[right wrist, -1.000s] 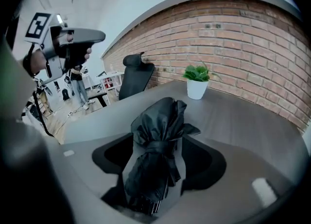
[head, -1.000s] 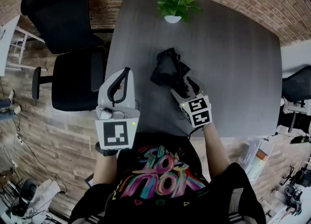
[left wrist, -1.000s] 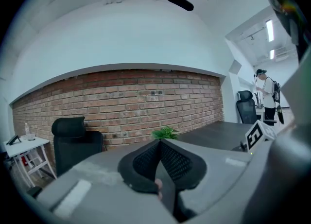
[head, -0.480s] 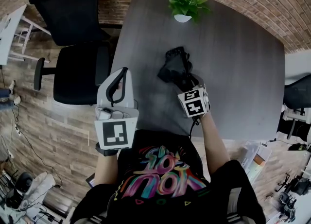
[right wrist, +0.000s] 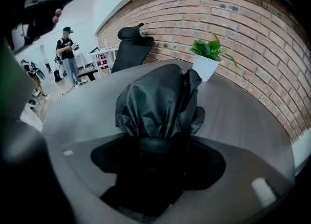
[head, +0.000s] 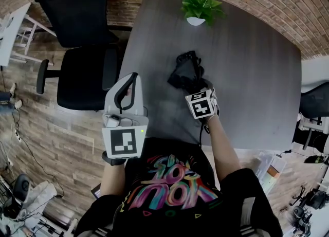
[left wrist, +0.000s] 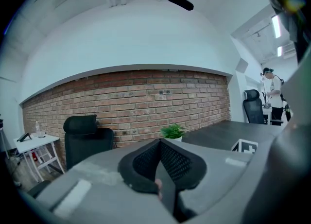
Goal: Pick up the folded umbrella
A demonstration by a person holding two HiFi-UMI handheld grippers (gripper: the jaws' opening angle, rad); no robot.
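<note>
Folded umbrella (head: 186, 70): a crumpled black bundle lying mid-counter (head: 257, 76), nearer than the plant (head: 201, 5). The right tool (head: 196, 88), jaws wide and just opened further, straddles its near end unpinched. The left tool (head: 125, 94), closed and empty, hovers at left. Risk: gripping only loose fabric, so the bundle sags or slips.

The left gripper (head: 132, 76) is held near, on the left, pointing about level and away. Its jaws are together with nothing between them. The left forearm (head: 109, 179) is tucked near the body. The right gripper (head: 198, 86) is farther out and pitched steeply down. Its jaws stand wide apart and have just been opening, with the near end of the umbrella (right wrist: 156, 99) between them. The right forearm (head: 222, 146) is extended.
</note>
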